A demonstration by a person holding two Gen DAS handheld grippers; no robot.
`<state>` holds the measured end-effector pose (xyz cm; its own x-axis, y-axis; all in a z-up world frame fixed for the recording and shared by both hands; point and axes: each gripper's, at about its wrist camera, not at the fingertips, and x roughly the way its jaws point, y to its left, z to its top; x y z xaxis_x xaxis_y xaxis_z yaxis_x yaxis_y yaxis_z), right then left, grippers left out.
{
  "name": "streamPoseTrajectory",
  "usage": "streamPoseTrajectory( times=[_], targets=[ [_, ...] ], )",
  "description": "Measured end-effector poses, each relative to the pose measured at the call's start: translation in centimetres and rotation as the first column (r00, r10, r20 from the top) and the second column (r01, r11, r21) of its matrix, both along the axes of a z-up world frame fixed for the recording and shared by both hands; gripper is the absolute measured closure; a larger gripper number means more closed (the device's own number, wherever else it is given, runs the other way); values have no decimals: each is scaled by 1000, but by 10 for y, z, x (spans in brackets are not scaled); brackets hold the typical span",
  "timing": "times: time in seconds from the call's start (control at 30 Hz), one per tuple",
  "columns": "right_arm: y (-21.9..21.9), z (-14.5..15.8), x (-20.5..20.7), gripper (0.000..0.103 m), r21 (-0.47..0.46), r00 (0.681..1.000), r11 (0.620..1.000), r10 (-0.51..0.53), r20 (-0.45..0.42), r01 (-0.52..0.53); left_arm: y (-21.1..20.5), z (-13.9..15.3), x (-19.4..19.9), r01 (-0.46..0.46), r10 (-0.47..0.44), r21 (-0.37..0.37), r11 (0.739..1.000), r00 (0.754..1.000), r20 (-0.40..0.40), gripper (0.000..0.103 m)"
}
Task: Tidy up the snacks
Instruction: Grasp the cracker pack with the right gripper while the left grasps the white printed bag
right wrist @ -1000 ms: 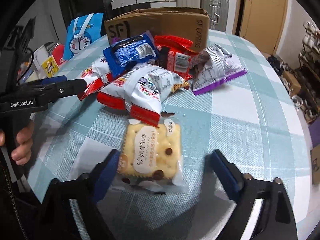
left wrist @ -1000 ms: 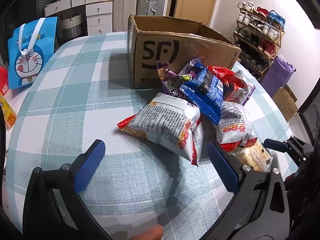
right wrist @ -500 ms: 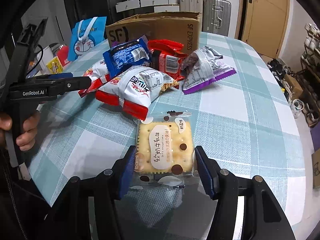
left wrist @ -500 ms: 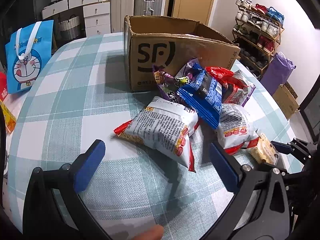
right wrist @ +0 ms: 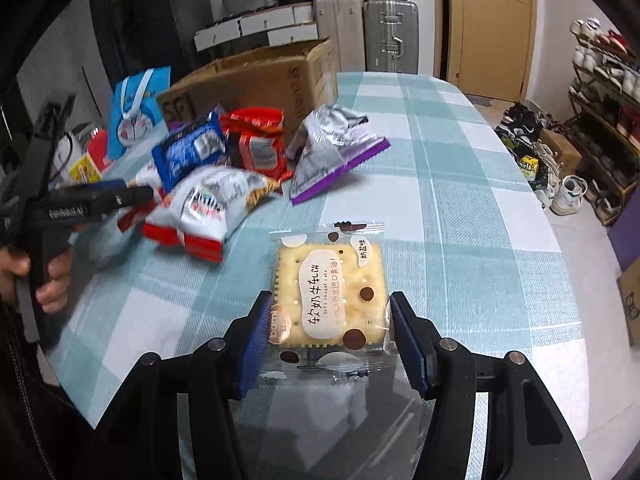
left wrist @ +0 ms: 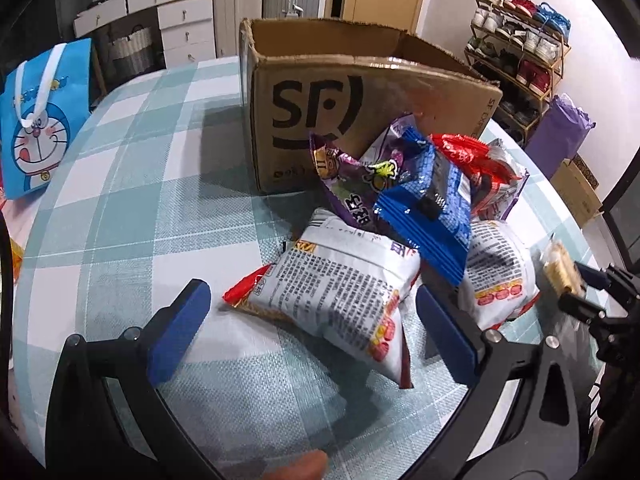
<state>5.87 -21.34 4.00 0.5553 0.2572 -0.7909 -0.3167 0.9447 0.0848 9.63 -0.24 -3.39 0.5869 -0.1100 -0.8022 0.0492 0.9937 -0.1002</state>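
My right gripper [right wrist: 334,338] is shut on a clear-wrapped square cracker pack [right wrist: 330,298] and holds it above the checked tablecloth [right wrist: 460,208]; the pack also shows at the right of the left wrist view [left wrist: 562,274]. My left gripper [left wrist: 316,328] is open, its jaws either side of a white and red snack bag [left wrist: 340,292]. Behind it lie a blue pack [left wrist: 430,204], a purple bag [left wrist: 348,172], a red pack [left wrist: 476,156] and another white bag [left wrist: 500,272]. An open SF cardboard box [left wrist: 320,92] stands behind the pile.
A blue Doraemon gift bag [left wrist: 34,120] stands at the table's left edge. Suitcases [right wrist: 390,36], drawers [left wrist: 184,24] and a shoe rack [left wrist: 520,48] line the room beyond the table. The left gripper shows in the right wrist view [right wrist: 92,200].
My right gripper closed on the cracker pack and lifted it off the cloth. My left gripper moved forward toward the white and red bag and stayed open.
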Motion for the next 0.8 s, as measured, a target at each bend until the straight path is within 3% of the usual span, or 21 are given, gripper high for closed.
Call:
streamPoseTrajectory(
  times=[0.2,0.43,0.73,0.8],
  targets=[
    [3,8,10,45,31,1000,999,5,21,-6,4,-7,17,37,-39,-64,997,999,-35,1],
    [11,14,19,45,42,999,999,27,37,-29,12,-12,21,31,-33,-108,994,999,-18,11],
    [17,19,24,45,70,998,997,42,51,-46,13,-5,-1,42,-37,-121,992,998,42,38],
    [19,18,23,45,70,998,996,46,50,-49,13,-2,-7,44,-39,-120,992,998,43,39]
  ],
)
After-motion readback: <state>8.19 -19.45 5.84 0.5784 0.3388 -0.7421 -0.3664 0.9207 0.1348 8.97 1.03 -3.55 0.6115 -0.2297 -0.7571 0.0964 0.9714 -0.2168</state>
